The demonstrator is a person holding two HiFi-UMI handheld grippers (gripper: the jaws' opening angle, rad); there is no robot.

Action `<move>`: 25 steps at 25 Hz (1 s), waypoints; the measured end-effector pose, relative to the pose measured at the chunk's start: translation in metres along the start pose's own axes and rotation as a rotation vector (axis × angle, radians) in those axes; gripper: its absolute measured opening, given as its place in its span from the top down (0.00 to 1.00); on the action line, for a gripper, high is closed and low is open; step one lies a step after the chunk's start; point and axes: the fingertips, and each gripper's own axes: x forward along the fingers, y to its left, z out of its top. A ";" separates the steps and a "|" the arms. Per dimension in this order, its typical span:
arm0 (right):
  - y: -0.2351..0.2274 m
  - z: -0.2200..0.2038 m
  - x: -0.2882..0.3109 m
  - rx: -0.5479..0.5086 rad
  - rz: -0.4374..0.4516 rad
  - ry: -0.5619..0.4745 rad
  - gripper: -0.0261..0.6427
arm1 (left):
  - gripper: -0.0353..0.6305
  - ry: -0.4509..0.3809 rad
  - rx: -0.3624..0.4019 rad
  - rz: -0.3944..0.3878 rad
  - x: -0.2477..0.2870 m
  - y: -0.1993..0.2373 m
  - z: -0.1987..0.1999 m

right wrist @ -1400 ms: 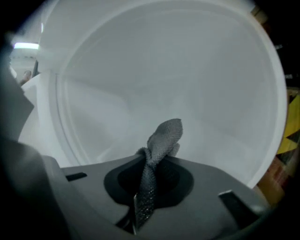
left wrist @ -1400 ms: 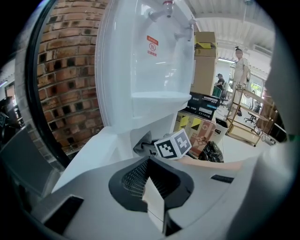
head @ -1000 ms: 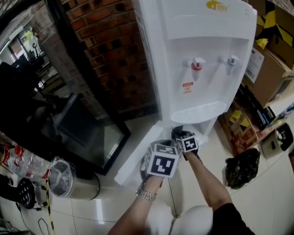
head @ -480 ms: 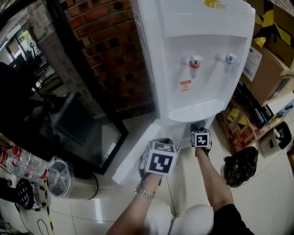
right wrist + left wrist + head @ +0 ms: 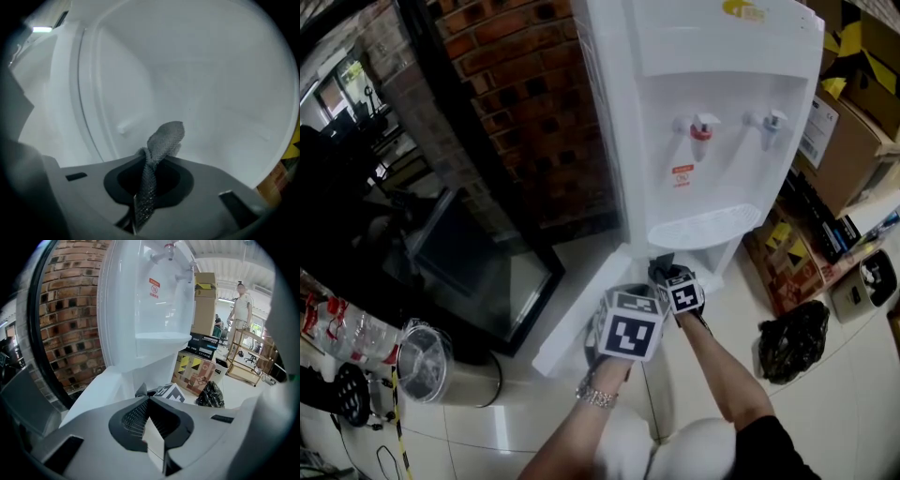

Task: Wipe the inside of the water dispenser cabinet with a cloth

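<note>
The white water dispenser [image 5: 703, 112] stands against a brick wall, its low cabinet door [image 5: 577, 319] swung open to the left. My right gripper [image 5: 670, 281] reaches into the cabinet opening under the drip tray. It is shut on a grey mesh cloth [image 5: 164, 138], whose end sticks up from the jaws of the right gripper [image 5: 145, 187] against the white inner wall [image 5: 211, 84]. My left gripper [image 5: 623, 323] hovers just in front of the open door. In its own view the left gripper [image 5: 152, 427] is shut with nothing between the jaws.
A steel bin [image 5: 427, 361] stands at the lower left and a dark glass panel [image 5: 478, 272] leans beside the door. A black bag [image 5: 792, 342] and cardboard boxes [image 5: 853, 122] crowd the right side. A person [image 5: 241, 305] stands far off.
Half a second ago my right gripper had swung out to the right of the cabinet; now it is back left in the opening with the cloth. The left gripper has barely moved.
</note>
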 end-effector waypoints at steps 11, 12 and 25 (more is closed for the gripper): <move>-0.129 -0.043 -0.045 0.217 -0.310 0.044 0.91 | 0.94 -0.003 0.004 -0.024 0.001 -0.008 0.002; -0.126 -0.042 -0.046 0.245 -0.295 0.029 0.91 | 0.94 -0.001 0.003 -0.028 0.002 -0.009 0.001; 0.004 -0.017 0.007 0.083 0.059 -0.026 0.91 | 0.94 -0.003 0.002 -0.024 -0.003 -0.005 0.001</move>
